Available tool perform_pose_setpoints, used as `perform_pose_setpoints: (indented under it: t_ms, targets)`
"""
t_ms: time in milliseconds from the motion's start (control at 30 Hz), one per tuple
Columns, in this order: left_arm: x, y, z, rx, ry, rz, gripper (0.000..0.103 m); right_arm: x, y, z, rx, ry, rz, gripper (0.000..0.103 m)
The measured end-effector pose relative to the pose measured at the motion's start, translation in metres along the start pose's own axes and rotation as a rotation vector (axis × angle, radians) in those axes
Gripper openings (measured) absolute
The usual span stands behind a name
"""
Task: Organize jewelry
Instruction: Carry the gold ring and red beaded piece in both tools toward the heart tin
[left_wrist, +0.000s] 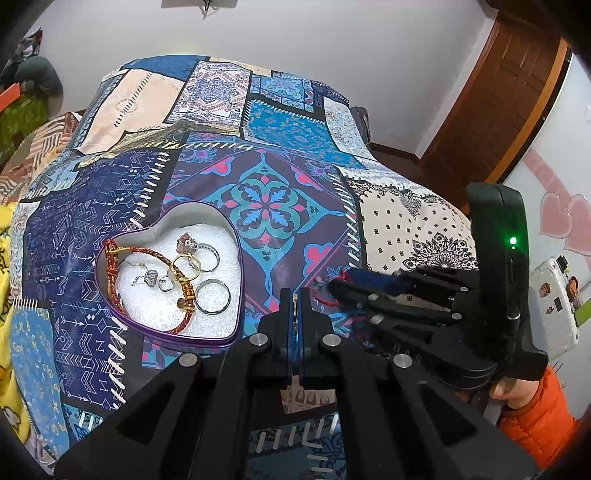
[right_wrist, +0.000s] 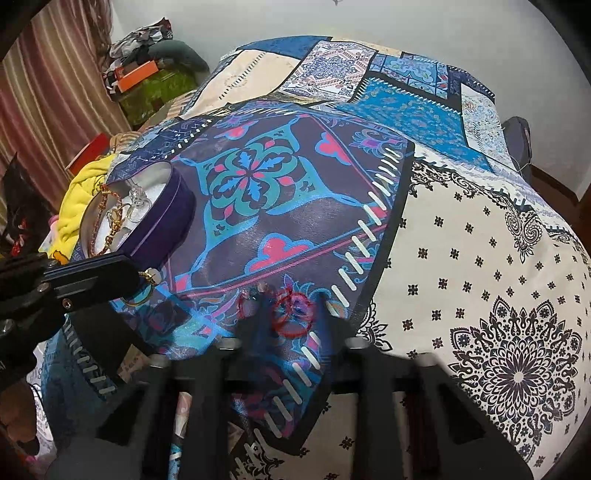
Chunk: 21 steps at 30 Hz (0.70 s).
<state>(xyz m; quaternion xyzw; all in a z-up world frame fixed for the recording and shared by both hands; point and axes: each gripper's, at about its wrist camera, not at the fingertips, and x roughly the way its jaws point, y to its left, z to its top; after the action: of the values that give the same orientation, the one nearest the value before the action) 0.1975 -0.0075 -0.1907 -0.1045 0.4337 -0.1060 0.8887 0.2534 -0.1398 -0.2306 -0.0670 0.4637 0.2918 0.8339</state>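
A purple heart-shaped tin (left_wrist: 236, 291) lies on the patchwork bedspread. It holds a red-gold braided bracelet (left_wrist: 110, 280), a silver ring (left_wrist: 213, 296), a gold ring (left_wrist: 186, 266) and other small pieces. My left gripper (left_wrist: 294, 299) is shut on a gold hoop earring (right_wrist: 146, 280), just right of the tin. My right gripper (right_wrist: 291, 314) is open, its blurred fingers on either side of a red string bracelet (right_wrist: 291, 314) lying on the bedspread. The tin also shows in the right wrist view (right_wrist: 162, 225).
The bedspread (left_wrist: 266, 206) covers a rounded bed. A yellow cloth (right_wrist: 85, 199) lies past the tin. A wooden door (left_wrist: 509, 103) stands at the back right. Clutter and a curtain (right_wrist: 44, 96) are at the far left.
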Motion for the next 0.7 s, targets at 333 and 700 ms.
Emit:
perform_pose_setpoints:
  t_ms: [333, 700]
  targets:
    - [-0.022, 0.003, 0.005, -0.006, -0.044, 0.011, 0.0, -0.021, 0.009, 0.001, 0.008, -0.055, 0.028, 0.006]
    - [-0.064, 0.022, 0.011, -0.041, -0.131, 0.054, 0.0, -0.066, 0.032, 0.022, -0.026, -0.19, 0.039, 0.006]
